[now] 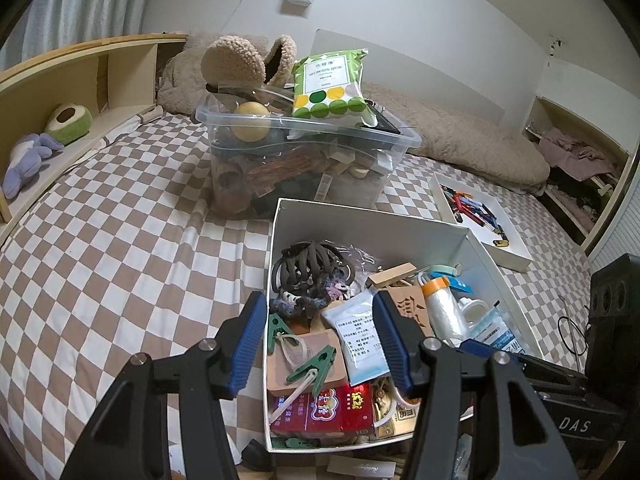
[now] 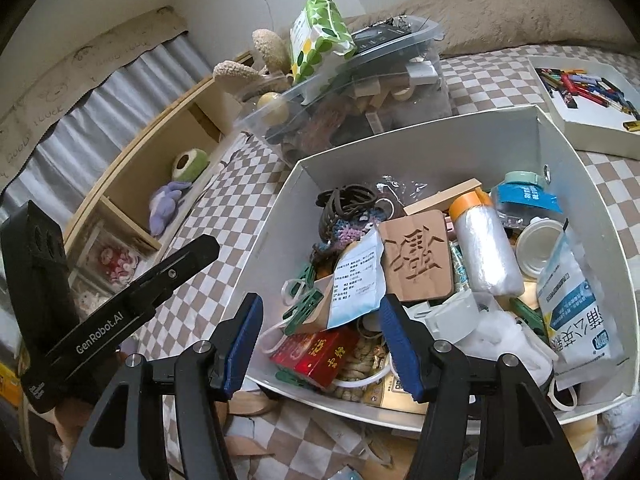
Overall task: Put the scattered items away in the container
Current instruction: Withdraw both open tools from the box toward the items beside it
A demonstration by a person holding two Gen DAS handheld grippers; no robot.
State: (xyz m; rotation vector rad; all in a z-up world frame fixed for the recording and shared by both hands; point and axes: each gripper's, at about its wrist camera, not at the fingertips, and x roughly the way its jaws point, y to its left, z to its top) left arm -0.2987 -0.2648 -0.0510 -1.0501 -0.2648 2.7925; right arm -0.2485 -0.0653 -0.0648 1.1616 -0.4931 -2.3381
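Observation:
A white cardboard box [image 1: 360, 220] [image 2: 440, 136] on the checkered bed holds several small items: a brown hair claw [image 1: 308, 268], green clips [image 1: 316, 364], a white sachet [image 1: 360, 332] [image 2: 356, 284], a carved wooden tile [image 2: 416, 256], a plastic roll with an orange cap [image 2: 484, 244], a red packet [image 1: 320, 412] [image 2: 316, 352] and a white mask pack [image 2: 580, 312]. My left gripper [image 1: 318, 344] is open and empty, hovering over the box's near left part. My right gripper [image 2: 320, 344] is open and empty over the box's near edge. Each gripper's body shows in the other's view.
A clear plastic bin [image 1: 304, 136] [image 2: 344, 92] full of wooden things stands behind the box, a green dotted pack [image 1: 328, 84] on top. A flat white tray of pens [image 1: 480, 216] [image 2: 584, 92] lies to the right. A wooden shelf [image 1: 60, 92] with plush toys runs along the left.

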